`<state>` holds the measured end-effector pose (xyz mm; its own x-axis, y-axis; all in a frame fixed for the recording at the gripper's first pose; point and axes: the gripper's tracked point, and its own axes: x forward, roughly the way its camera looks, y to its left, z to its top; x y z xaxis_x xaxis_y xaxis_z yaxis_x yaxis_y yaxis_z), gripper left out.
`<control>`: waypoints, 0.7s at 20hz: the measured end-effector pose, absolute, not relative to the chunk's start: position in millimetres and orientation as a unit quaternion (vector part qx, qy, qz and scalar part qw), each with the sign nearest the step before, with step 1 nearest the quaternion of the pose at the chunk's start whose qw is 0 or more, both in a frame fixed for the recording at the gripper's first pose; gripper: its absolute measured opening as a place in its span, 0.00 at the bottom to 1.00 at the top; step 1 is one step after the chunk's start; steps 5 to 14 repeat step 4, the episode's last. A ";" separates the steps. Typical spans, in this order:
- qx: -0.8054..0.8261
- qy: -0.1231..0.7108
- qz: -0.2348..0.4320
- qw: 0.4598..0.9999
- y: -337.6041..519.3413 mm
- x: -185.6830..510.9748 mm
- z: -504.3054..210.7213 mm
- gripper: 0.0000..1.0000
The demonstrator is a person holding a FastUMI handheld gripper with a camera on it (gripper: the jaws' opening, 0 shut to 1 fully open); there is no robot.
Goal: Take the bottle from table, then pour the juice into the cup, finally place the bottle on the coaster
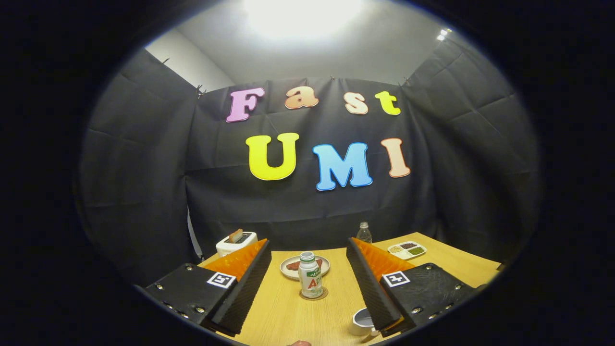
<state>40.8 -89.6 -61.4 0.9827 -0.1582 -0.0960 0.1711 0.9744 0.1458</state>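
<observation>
Plastic bottle on round coaster; gripper spread.

One wooden table carries everything counted here. There are two bottles: one white juice bottle with a green and white label, standing on the single round coaster, and one clear bottle farther back. One white cup sits close to the claw's right finger. There is one round plate holding reddish food behind the juice bottle, one white toaster with one slice of bread in it, and one divided tray with four compartments. One claw with two fingers, spread wide apart, touches nothing.
</observation>
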 end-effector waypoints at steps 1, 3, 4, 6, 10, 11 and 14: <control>0.076 0.040 -0.080 0.993 -89.2 40.0 -59.5 0.95; 0.072 0.043 -0.082 0.993 -92.2 38.6 -59.6 0.95; 0.071 0.044 -0.083 0.993 -93.2 37.3 -59.4 0.95; 0.071 0.044 -0.083 0.993 -93.2 37.3 -59.4 0.95; 0.071 0.044 -0.083 0.993 -93.2 37.3 -59.4 0.95; 0.071 0.044 -0.083 0.993 -93.2 37.3 -59.4 0.95; 0.071 0.044 -0.083 0.993 -93.2 37.3 -59.4 0.95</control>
